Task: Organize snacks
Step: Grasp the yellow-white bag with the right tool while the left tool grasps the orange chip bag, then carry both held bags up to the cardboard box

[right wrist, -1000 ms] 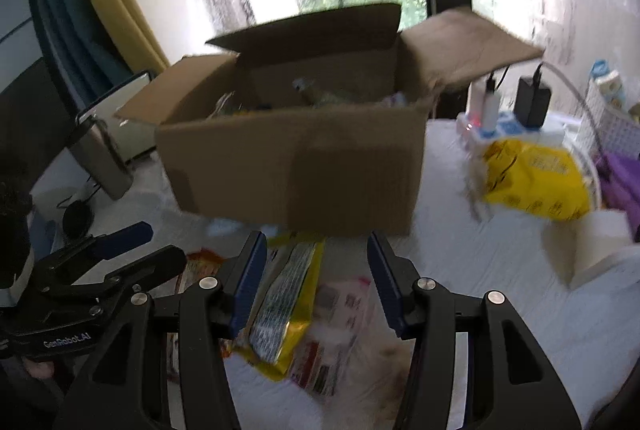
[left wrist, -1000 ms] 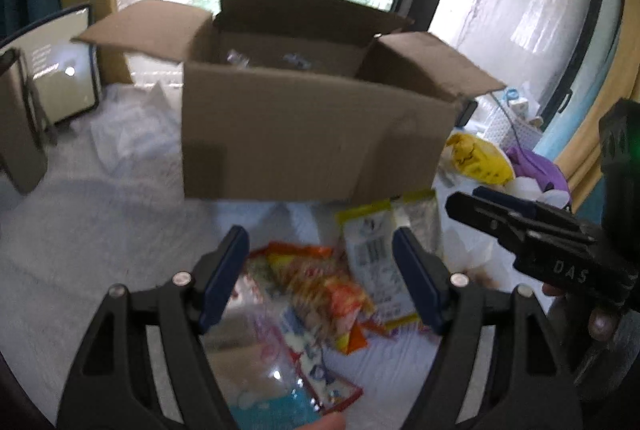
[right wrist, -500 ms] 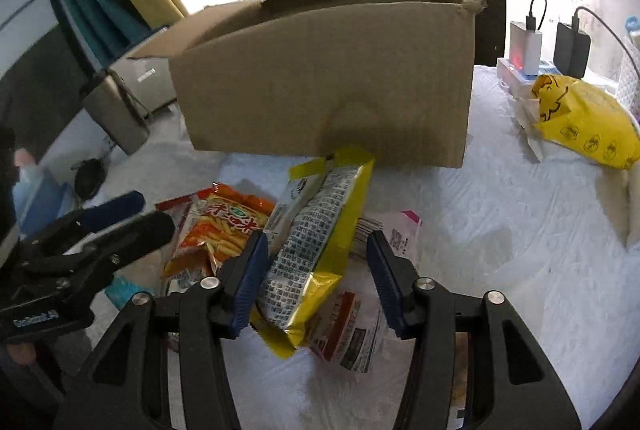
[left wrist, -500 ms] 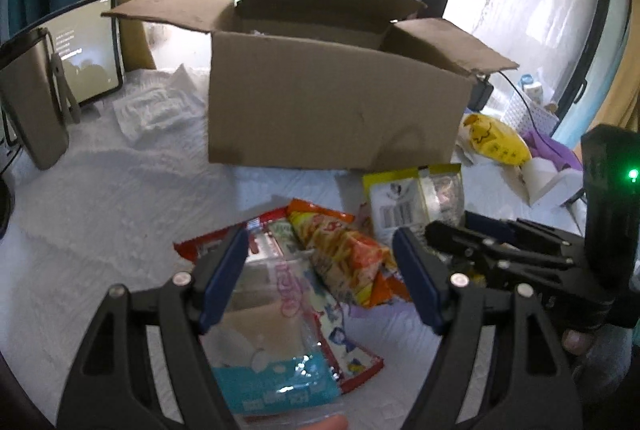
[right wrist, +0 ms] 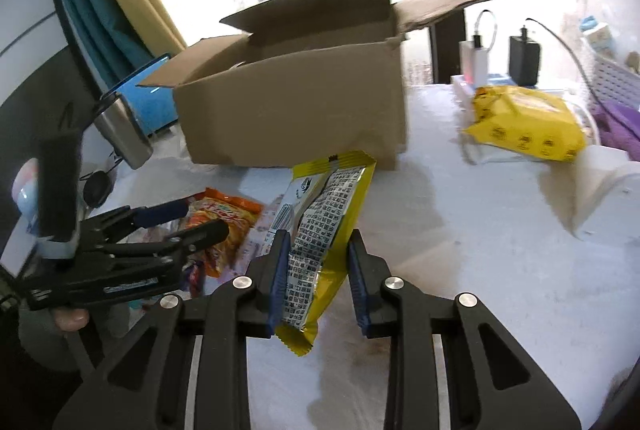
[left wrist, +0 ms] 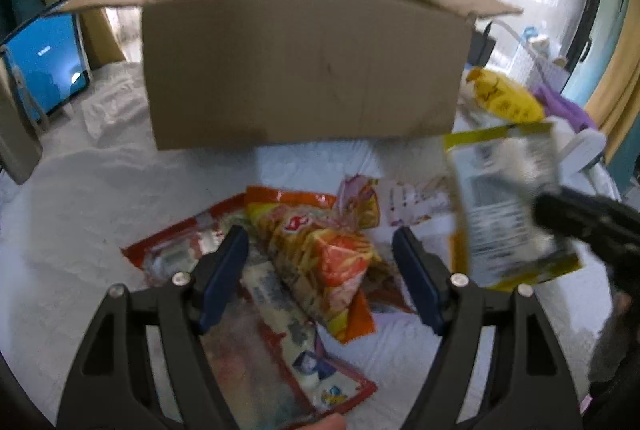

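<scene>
Two tongs over scattered snack packets.
Right tongs (right wrist: 318, 272) pinch the yellow packet (right wrist: 326, 230); left tongs (left wrist: 320, 276) spread above an orange packet (left wrist: 320, 254).

One cardboard box (left wrist: 304, 69) is standing behind roughly five loose snack packets — two grippers are showing, plus one tablet (left wrist: 44, 65).

A white textured cloth (right wrist: 460, 230) covers the table. On it stand an open cardboard box (left wrist: 304, 65), an upright tablet (left wrist: 44, 65) and chargers (right wrist: 500, 59); before the box lie overlapping snack packets (left wrist: 320, 250), with a yellow bag (right wrist: 524, 123) farther right.
</scene>
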Motion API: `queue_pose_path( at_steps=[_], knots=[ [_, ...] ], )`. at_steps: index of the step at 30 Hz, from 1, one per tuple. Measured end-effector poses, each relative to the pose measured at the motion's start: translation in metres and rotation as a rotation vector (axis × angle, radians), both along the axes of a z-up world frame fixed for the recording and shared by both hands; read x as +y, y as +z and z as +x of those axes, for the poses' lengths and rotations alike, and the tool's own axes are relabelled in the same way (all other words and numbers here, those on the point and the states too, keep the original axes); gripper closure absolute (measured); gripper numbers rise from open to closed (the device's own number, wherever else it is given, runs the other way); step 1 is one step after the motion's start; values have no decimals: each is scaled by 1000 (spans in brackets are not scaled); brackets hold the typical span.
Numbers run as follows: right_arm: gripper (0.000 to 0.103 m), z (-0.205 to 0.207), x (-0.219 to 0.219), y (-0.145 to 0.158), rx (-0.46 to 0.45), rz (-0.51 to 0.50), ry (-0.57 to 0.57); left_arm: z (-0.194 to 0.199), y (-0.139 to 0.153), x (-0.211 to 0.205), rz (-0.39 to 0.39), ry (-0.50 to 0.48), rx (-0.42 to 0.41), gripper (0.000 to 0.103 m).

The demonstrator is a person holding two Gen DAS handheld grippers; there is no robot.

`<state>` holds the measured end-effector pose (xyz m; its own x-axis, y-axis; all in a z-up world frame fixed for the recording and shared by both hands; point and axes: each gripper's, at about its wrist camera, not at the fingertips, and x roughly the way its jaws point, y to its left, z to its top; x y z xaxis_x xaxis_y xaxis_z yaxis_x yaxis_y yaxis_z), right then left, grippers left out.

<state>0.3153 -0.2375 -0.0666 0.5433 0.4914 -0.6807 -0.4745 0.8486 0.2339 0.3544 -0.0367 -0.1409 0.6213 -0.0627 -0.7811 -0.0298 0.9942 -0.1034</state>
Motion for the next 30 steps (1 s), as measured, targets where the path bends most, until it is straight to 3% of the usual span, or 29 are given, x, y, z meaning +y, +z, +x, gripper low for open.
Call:
queue_pose_path(
  at_steps=[4,10,17,30],
  knots=[
    [73,1,-9,-3,14,15,-25,6,-6,-13,45,-31,20,27],
    [73,-4,-5,-7,19,27,-17,1,-12,-13,20,-76,16,29],
    [73,-7,-3,0,6,51,-5,-13,-8,-8,-8,-98,1,64],
    [73,-14,2,21,-49,63,5,-52,41,1,-51,-116,-124,66]
  ],
)
